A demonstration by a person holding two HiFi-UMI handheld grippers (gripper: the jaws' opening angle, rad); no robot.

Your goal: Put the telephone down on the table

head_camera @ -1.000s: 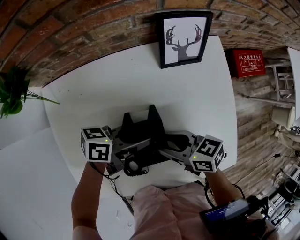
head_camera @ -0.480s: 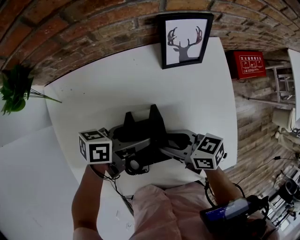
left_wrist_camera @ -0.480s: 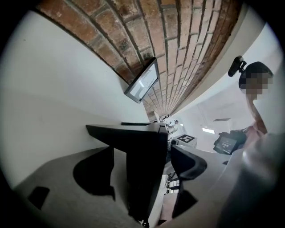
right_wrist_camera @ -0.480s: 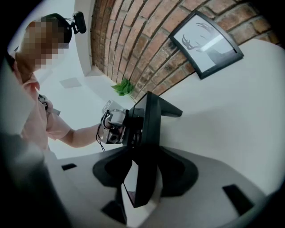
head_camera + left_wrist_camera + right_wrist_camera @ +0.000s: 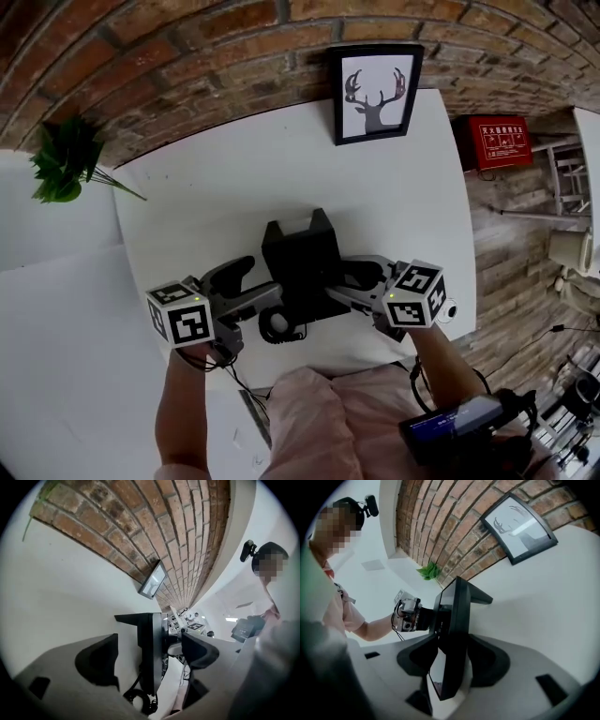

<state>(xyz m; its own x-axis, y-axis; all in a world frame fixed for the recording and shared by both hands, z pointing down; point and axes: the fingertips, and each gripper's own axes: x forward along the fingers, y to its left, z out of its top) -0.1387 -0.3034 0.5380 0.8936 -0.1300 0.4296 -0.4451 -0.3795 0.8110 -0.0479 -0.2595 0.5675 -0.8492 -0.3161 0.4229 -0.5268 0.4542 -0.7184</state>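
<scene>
The telephone (image 5: 302, 258) stands near the front edge of the white bench (image 5: 234, 178), between the two grippers. Contact under its base cannot be confirmed, but it appears to be resting there. The right gripper (image 5: 349, 286) has its fingers clamped on the telephone's right side, judged to be steadying the set while the other side lets go. The left gripper (image 5: 251, 284) has just been opening its fingers; they are wide apart, with the telephone's edge showing between them but clear of both pads. A coiled cord (image 5: 277, 326) lies bunched at the near side, touching the set, and could snag a finger. A framed deer picture (image 5: 375, 89) leans against the brick wall (image 5: 187, 66) well behind, and a plant (image 5: 66, 164) sits well apart at left; neither obstructs.
</scene>
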